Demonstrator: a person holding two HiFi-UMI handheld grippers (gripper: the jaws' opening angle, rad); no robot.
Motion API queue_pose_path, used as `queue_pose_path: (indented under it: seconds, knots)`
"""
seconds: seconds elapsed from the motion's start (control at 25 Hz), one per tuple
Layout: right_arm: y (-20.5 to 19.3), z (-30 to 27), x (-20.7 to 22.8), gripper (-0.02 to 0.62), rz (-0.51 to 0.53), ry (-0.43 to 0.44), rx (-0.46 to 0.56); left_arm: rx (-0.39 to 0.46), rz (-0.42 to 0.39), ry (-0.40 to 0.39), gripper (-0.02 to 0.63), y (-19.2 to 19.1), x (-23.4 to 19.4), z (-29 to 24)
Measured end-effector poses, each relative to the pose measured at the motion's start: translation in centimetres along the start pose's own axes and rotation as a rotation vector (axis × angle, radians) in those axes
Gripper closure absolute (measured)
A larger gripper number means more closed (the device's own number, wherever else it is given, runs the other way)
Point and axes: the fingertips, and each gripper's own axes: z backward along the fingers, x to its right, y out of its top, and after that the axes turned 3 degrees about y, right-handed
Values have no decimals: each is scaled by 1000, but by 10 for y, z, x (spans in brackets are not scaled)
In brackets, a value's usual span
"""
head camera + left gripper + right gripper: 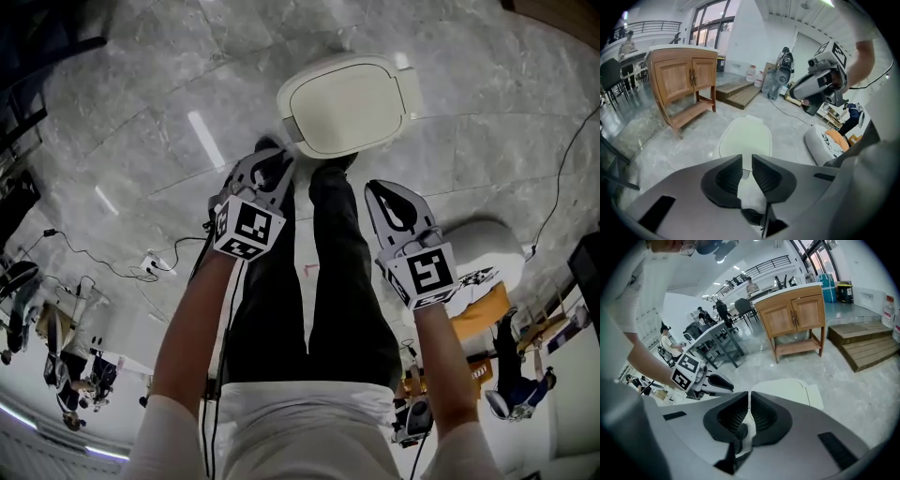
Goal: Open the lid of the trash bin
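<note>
None of the opening is done yet: the lid (349,105) of the trash bin lies flat and closed on its body, which stands on the grey marble floor (169,112) directly ahead of the person's dark-trousered legs (323,281), well clear of any wall or furniture. Neither tool touches it. The left gripper (272,161) hovers just beside the lid's near-left edge, and its own view shows its jaws a little apart with only the pale lid (745,140) and floor showing through the gap, nothing between the pads. The right gripper (380,190) hangs further back, near the bin's near-right side but apart from it, and its own view shows its jaws drawn together at the tips, empty, with the lid (787,389) lying beyond them. What is left, by my reading, is the whole task: reach the lid's free edge, catch or hook under it, and swing it up. The lid is a rounded oblong facing straight up. In the head view its long axis runs from near-left to far-right, and the narrower stepped band at the far-right end looks like the hinge side, so the free lip would be the end closest to the left gripper. Which tool is meant to do the lifting cannot be told from here.
</note>
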Motion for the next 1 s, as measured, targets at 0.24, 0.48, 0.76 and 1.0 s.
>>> queue_pose_path:
  seconds: [0.24,0.48,0.76,1.0]
  knots:
    - [-14,-16,14,560,-44,-12,-4,-45,-41,11,537,-14,-7,-33]
    - [-25,-25,23,558,-40,0,-9,-126,-109,2,532,-37,-10,-63]
    - [-34,-26,29,558,-72,-3,-24,-205,-155,-15,518,-56,-14,-81]
    - [-37,-30,29,558,-85,2,-18,-252,-154,-29,480,-72,-15,-92]
